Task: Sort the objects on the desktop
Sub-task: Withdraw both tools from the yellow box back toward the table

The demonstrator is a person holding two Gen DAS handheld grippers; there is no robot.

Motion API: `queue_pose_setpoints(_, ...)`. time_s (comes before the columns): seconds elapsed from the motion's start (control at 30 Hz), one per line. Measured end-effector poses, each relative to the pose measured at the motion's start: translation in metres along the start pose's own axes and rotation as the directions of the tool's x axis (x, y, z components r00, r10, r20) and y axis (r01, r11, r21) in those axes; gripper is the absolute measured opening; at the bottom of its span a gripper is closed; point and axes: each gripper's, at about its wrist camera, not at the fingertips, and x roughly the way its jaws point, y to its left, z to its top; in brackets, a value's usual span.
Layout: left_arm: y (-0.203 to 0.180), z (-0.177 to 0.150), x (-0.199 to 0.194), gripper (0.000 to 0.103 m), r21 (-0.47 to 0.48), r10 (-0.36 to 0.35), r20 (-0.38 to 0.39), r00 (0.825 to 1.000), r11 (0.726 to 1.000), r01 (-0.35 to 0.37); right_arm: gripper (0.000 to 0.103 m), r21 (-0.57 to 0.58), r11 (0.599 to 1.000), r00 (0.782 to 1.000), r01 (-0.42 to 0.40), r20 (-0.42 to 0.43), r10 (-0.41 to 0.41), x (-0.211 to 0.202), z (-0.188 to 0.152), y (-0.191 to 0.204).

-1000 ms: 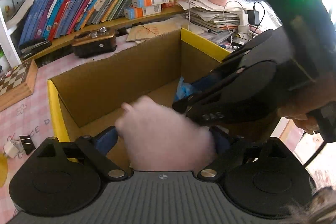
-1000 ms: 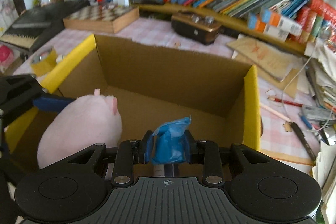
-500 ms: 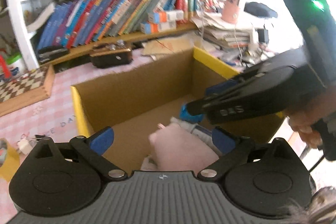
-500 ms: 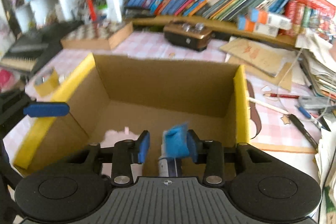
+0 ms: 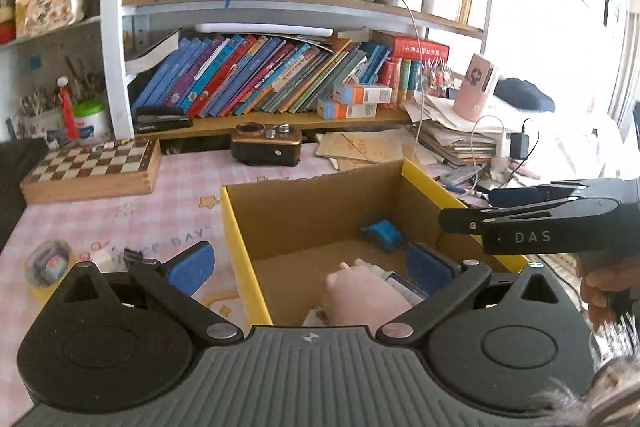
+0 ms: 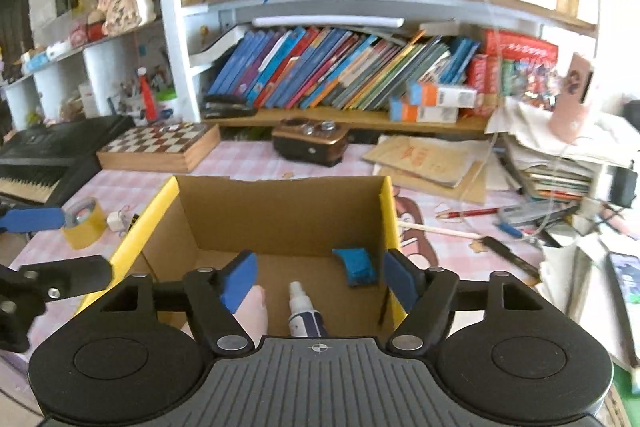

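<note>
Drop done: pink plush (image 5: pixel 366 293), blue pouch (image 6: pixel 359 264), spray bottle (image 6: pixel 301 311) all lying inside cardboard box (image 6: pixel 280 211). Left gripper (image 5: pixel 308 265) spread wide, empty; right gripper (image 6: pixel 318 277) jaws opening, gripping nothing. Tip: lift both straight clear of box walls, then go for tape roll (image 6: pixel 85 222) left of box.

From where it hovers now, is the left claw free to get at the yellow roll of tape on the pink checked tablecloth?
Probably yes. The yellow roll of tape lies in the open left of the cardboard box, nothing covering it, and the left claw stands wide open and empty above the box.
</note>
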Motion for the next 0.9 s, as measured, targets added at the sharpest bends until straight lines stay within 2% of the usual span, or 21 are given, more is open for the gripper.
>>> queue_pose_setpoints(0.13,0.005,-0.008,-0.011,0.103,-0.031,-0.005,-0.002,1.000,1.000,0.005,0.083,0.041,0.999,0.999,0.023,0.029,-0.025,-0.017,-0.009,0.001)
queue_pose_setpoints(0.4,0.017,-0.030,-0.022,0.103,-0.051,-0.010,-0.026,1.000,0.999,0.009,0.083,0.088,0.992,0.996,0.086,0.027,-0.088,-0.038,-0.033,0.010)
queue_pose_setpoints(0.5,0.021,-0.036,-0.027,0.103,-0.055,-0.015,-0.027,1.000,0.998,0.014,0.084,0.087,0.990,0.993,0.112,0.022,-0.114,-0.043,-0.044,0.019)
queue_pose_setpoints(0.63,0.027,-0.046,-0.036,0.103,-0.055,-0.018,-0.018,1.000,0.998,0.017,0.089,0.093,0.987,0.990,0.133,0.026,-0.136,-0.053,-0.058,0.035)
queue_pose_setpoints(0.9,0.043,-0.064,-0.058,0.103,-0.059,-0.016,0.018,1.000,0.998,0.017,0.090,0.141,0.978,0.988,0.152,-0.001,-0.154,-0.064,-0.085,0.072)
